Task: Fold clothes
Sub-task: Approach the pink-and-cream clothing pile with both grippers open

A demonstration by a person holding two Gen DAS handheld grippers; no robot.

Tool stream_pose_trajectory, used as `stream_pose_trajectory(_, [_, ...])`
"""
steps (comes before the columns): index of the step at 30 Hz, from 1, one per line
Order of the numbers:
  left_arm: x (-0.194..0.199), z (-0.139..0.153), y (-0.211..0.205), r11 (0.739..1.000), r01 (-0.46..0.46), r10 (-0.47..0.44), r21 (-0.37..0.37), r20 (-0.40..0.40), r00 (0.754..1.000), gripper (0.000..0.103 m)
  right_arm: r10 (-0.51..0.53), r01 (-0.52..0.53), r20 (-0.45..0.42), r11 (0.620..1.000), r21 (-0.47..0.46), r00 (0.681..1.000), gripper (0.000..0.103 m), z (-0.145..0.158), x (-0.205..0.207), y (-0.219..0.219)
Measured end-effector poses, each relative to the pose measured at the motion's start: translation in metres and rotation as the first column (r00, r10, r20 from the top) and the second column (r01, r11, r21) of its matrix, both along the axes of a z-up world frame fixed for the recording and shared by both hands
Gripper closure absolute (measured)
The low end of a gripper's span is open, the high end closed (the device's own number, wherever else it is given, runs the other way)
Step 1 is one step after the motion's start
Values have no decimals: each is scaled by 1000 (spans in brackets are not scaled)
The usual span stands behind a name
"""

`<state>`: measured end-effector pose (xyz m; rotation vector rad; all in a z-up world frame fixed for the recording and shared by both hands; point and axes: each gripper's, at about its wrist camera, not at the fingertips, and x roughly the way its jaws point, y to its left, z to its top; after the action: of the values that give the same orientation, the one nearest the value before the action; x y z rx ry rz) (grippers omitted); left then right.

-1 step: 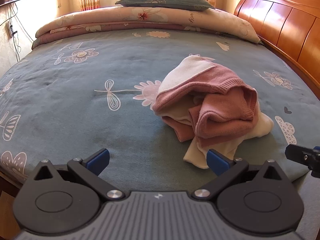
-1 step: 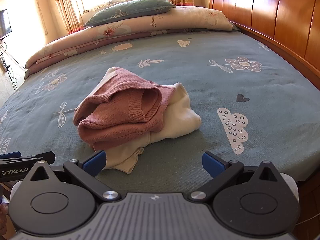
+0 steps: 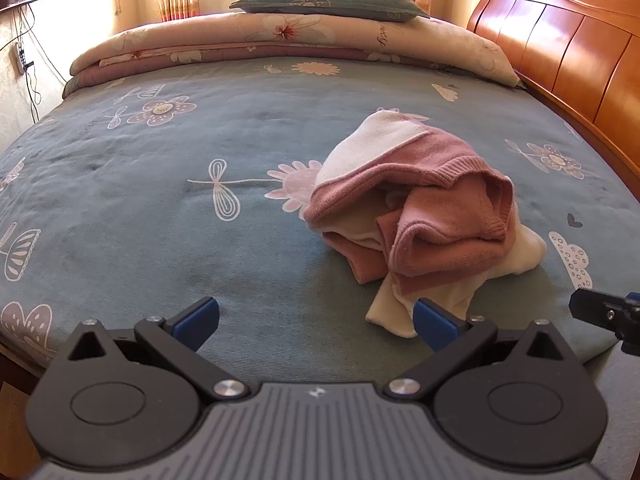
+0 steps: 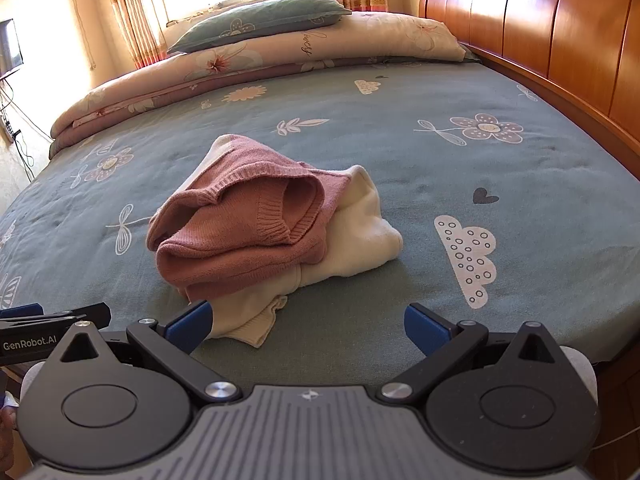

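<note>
A crumpled pile of pink and cream knit clothes [image 3: 420, 216] lies on the blue-grey flowered bed sheet [image 3: 160, 200], right of centre in the left wrist view. My left gripper [image 3: 316, 316] hovers open at the near bed edge, its right blue pad [image 3: 434, 322] just in front of the pile's cream hem. In the right wrist view the clothes [image 4: 248, 232] sit left of centre. My right gripper [image 4: 308, 322] is open too, its left pad [image 4: 190, 322] beside the cream cuff [image 4: 256, 322]. No pad presses on any cloth.
A folded floral quilt [image 3: 280, 40] with a green pillow [image 3: 328, 0] lies along the far side of the bed. A wooden headboard [image 4: 540, 20] rises on the right. The other gripper's tip shows at each frame edge [image 3: 608, 312] [image 4: 52, 324]. Wall cables [image 3: 24, 64] hang at the left.
</note>
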<state>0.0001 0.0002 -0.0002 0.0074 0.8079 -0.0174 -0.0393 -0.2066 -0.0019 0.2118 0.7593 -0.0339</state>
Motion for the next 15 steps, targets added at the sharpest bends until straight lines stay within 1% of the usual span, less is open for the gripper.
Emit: stream_pose_trajectory(15, [1,-4,3,1000,5,-4,-26,5,1000,1,-6,6,-1,1000,4,1000,0,-3,1,-3])
